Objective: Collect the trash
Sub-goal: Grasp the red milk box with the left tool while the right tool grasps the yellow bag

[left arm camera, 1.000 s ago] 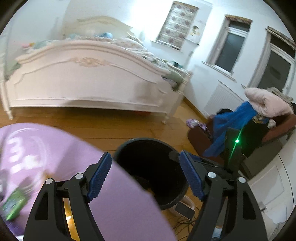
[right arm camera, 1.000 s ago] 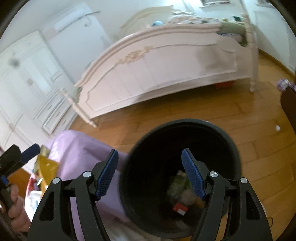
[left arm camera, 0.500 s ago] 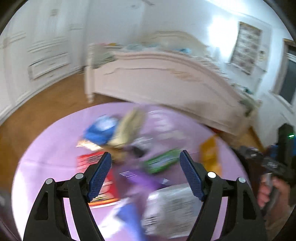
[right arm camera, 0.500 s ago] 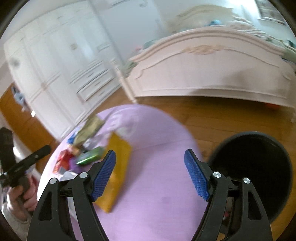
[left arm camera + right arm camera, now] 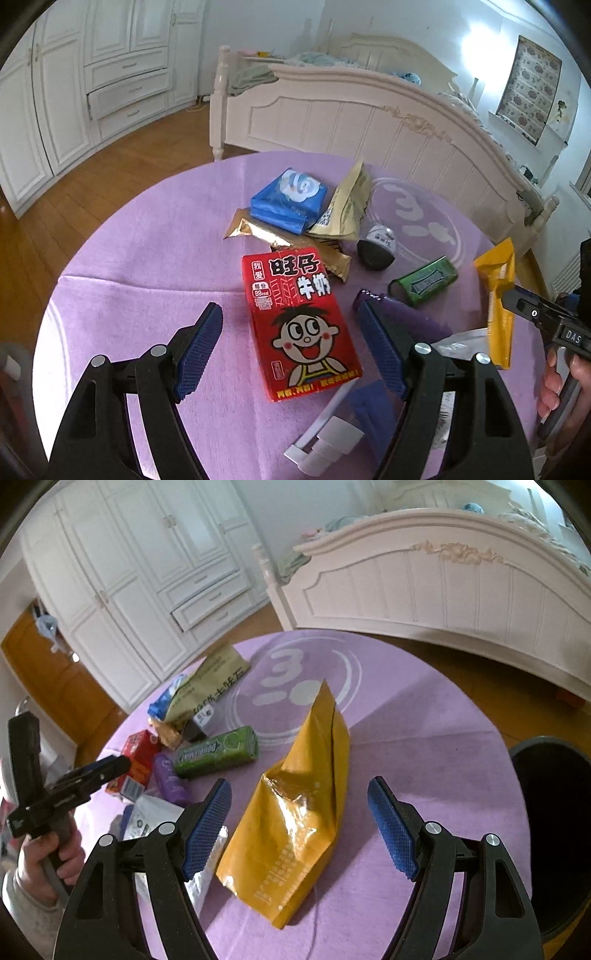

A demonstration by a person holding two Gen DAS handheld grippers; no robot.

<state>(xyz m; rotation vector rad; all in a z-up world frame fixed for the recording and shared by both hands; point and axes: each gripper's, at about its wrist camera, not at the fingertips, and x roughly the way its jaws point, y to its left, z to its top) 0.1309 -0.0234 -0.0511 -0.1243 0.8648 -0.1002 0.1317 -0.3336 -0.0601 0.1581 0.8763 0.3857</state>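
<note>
Trash lies on a round purple-covered table (image 5: 147,258). In the left wrist view my left gripper (image 5: 291,350) hangs open over a red milk carton (image 5: 299,325) with a cartoon face, not touching it. Beyond it are a blue packet (image 5: 288,199), a tan pouch (image 5: 347,206), a gold wrapper (image 5: 258,230), a dark egg-shaped thing (image 5: 376,247), a green gum box (image 5: 424,280) and a purple wrapper (image 5: 424,325). My right gripper (image 5: 301,823) stands open above a yellow pouch (image 5: 306,805); nothing is pinched. The black bin (image 5: 554,812) stands at the table's right edge.
A white bed (image 5: 369,122) stands behind the table, white wardrobes (image 5: 129,572) along the left wall, wooden floor (image 5: 55,192) around. White plastic pieces (image 5: 325,439) and a white packet (image 5: 147,816) lie near the table's front edge. A hand (image 5: 48,853) holds the other gripper.
Both grippers swung left from over the black bin to above the purple table. The left now hangs over the red carton, the right over the yellow pouch. Both stayed open and empty.
</note>
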